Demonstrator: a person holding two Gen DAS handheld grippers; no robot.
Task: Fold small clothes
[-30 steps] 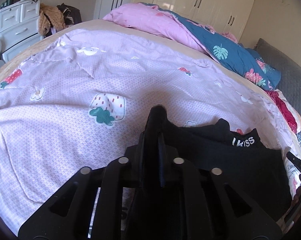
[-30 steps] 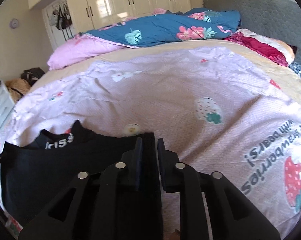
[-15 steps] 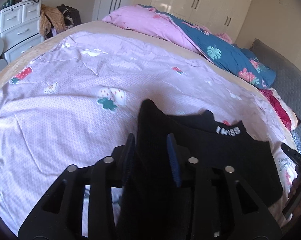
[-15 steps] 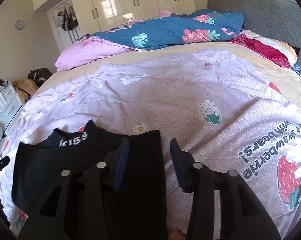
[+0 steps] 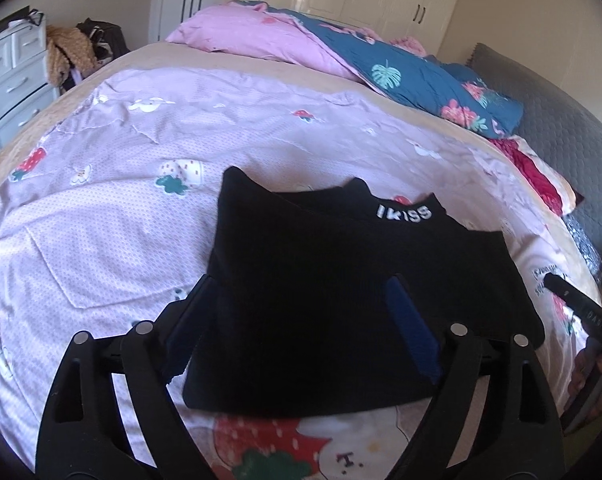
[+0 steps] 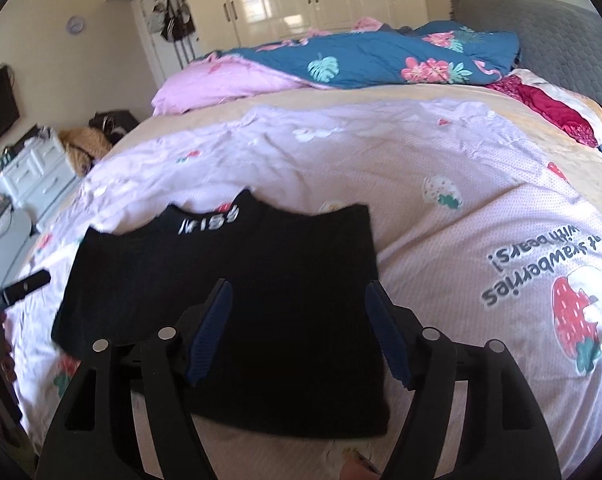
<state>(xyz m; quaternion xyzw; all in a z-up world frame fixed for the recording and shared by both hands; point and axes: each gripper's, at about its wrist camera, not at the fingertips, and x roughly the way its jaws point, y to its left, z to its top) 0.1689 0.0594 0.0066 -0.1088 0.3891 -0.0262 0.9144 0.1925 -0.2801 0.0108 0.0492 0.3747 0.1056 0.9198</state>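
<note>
Both of our grippers have let go since the earlier frames: a second ago each was clamped on a lower corner of the black top, and the jaws have just been opening while we draw back. Now the left gripper [image 5: 301, 308] and the right gripper [image 6: 299, 312] both stand wide, pads clear of the cloth, nothing pinched between them. The black top [image 5: 341, 280] lies flat on the lilac strawberry quilt [image 5: 101, 220], its lower part laid up over the body so the white lettering on the collar [image 5: 404, 212] faces the headboard end.

We judge one fold done; the bundle looks broad, so a further fold across and some smoothing likely remain.

Our left wrist view alone shows the top's left edge and bare quilt beyond it, plus the right gripper's finger [image 5: 577, 308] at its far side. Our right wrist view alone shows the printed wording on the quilt [image 6: 541, 268] and the wall clock [image 6: 75, 24].
</note>
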